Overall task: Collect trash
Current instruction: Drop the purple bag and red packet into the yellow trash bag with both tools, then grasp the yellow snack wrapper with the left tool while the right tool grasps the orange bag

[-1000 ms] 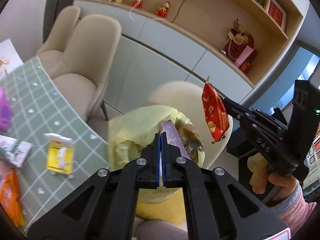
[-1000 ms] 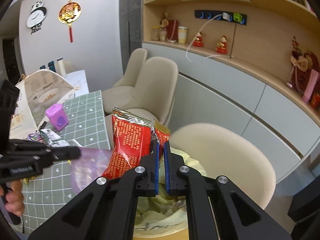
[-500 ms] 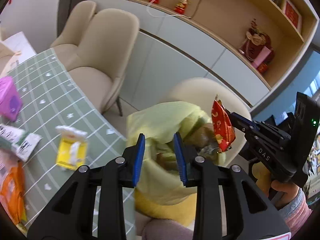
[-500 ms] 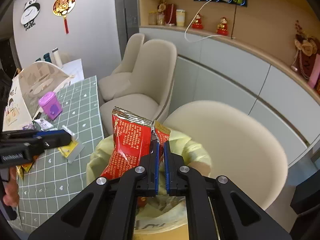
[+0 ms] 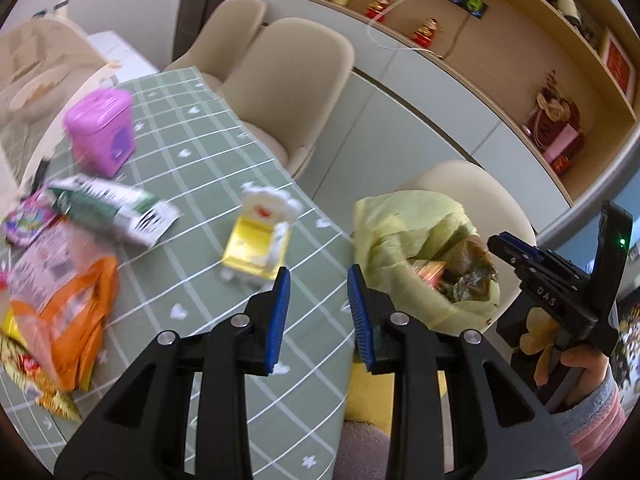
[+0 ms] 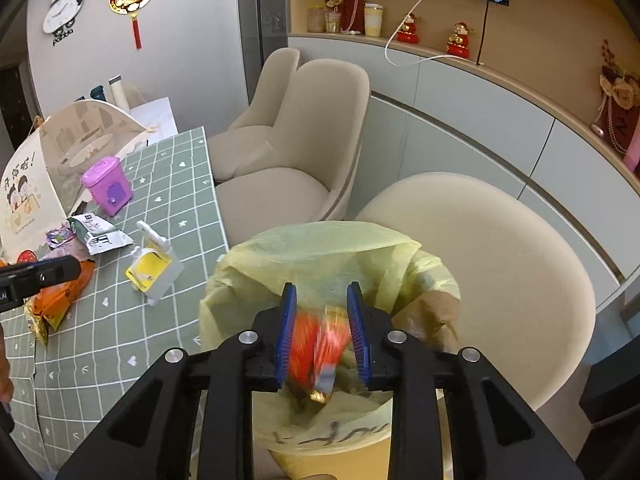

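Observation:
My left gripper [image 5: 318,276] hangs open with nothing between its jaws, above the edge of the green checked tablecloth [image 5: 192,168]. A yellow and white carton [image 5: 258,240] lies just beyond its fingertips. To its right stands a bin lined with a pale yellow bag [image 5: 404,224] holding wrappers. My right gripper [image 6: 321,292] is over that bag [image 6: 320,248] and its jaws are opening. A blurred red snack packet [image 6: 320,344] sits loose between them, dropping into the bag.
On the table lie a purple container [image 5: 100,136], a green and white wrapper [image 5: 112,208], an orange packet [image 5: 76,320] and a mesh food cover [image 6: 60,168]. Beige chairs [image 6: 312,128] stand behind the table and bin [image 6: 500,248], with cabinets and shelves further back.
My left gripper let go of a purple wrapper over the bag, opened and swung left over the table. My right gripper sank toward the bag and opened off the red packet.

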